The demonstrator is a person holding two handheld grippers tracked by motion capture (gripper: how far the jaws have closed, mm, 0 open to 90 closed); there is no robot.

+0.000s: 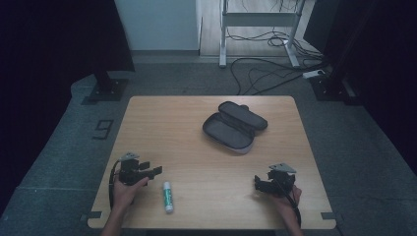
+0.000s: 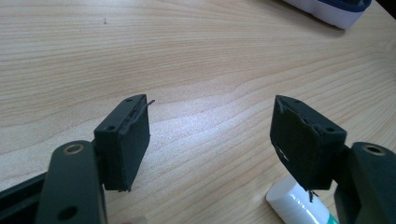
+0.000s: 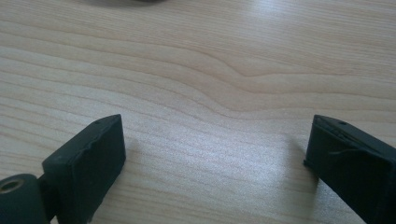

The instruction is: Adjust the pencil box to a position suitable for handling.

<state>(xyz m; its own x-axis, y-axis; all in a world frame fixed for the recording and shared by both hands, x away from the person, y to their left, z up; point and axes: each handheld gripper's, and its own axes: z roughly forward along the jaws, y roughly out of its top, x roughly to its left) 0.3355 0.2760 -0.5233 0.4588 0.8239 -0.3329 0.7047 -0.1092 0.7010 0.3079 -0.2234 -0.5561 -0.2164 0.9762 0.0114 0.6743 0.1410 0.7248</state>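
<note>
Pale wood-grain table [image 1: 206, 162] is lit amid darkness; both the left gripper [image 1: 156, 171] and right gripper [image 1: 256, 181] are held wide, a cylindrical glue stick [image 1: 168, 196] at the left gripper's five o'clock.

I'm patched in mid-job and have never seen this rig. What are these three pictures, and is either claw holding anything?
No robot here: a person at a table holds a hand-worked claw in each hand. The high view looks down from above: left claw, right claw. The other two pictures come from cameras riding on each claw, looking along its black jaws. On the table lie an open pencil case and a glue stick, which lies just beside the left claw. Both claws are open and hold nothing; the right claw has bare wood between its jaws.
</note>
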